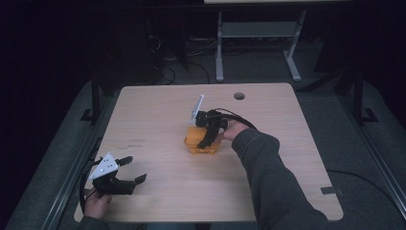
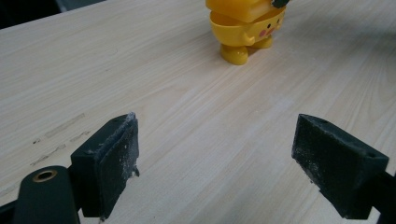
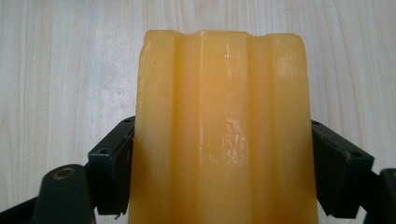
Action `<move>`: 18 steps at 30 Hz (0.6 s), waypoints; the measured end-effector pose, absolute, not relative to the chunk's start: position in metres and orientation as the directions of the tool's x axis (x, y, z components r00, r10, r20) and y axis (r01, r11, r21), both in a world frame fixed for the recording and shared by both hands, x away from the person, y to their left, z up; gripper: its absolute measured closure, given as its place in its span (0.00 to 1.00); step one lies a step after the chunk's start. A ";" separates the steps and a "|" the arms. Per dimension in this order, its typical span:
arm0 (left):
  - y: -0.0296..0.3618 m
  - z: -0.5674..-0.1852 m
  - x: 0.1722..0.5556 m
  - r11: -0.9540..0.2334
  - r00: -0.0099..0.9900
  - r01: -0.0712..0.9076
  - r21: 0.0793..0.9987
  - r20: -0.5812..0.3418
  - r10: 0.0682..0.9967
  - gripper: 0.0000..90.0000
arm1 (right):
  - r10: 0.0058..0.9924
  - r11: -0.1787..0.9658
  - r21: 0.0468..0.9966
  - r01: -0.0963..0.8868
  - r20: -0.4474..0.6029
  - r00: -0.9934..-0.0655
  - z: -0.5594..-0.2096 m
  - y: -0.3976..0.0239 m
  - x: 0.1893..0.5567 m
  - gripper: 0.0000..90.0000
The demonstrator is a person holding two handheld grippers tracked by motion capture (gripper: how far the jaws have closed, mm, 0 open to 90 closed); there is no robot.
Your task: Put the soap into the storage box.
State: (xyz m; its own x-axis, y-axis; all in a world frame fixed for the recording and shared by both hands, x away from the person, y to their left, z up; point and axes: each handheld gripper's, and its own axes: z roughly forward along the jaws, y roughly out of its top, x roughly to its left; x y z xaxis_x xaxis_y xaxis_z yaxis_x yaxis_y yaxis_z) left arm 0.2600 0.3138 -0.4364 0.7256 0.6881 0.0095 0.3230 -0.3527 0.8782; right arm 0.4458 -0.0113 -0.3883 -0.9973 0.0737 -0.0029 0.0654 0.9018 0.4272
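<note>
The right gripper [image 1: 209, 136] is reaching mid-table, clamping the yellow toy figure [image 1: 201, 142] — the left gripper [image 1: 131, 170] is resting wide open, its view showing the toy's feet.

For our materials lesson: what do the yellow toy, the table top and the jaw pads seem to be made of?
Yellow toy: likely glossy moulded plastic, going by its shiny highlights and smooth ridges.
Table top: pale wood or wood-look laminate, matt, with straight grain lines; which one cannot be told.
Jaw pads: black, dull, perhaps rubber or foam, with whitish scuffs.
</note>
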 end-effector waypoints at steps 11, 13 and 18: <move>0.314 -0.436 0.260 -0.357 0.727 0.321 0.877 0.012 0.686 0.16 | 0.059 0.903 0.427 0.048 -0.012 -0.998 -0.394 -0.011 0.446 0.23; 0.314 -0.436 0.260 -0.357 0.728 0.321 0.877 0.012 0.686 0.16 | 0.059 0.902 0.429 0.048 -0.012 -0.998 -0.394 -0.011 0.446 0.23; 0.314 -0.436 0.260 -0.355 0.727 0.321 0.878 0.012 0.686 0.16 | 0.083 0.899 0.433 0.074 -0.001 -0.997 -0.395 -0.011 0.447 0.22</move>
State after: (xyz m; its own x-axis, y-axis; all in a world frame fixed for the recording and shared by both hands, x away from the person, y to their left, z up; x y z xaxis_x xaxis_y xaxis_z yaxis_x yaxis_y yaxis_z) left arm 0.2599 0.3139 -0.4361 0.7273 0.6863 0.0121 0.3208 -0.3554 0.8779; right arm 0.4465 -0.0111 -0.3947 -0.9966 0.0827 -0.0012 0.0741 0.8986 0.4325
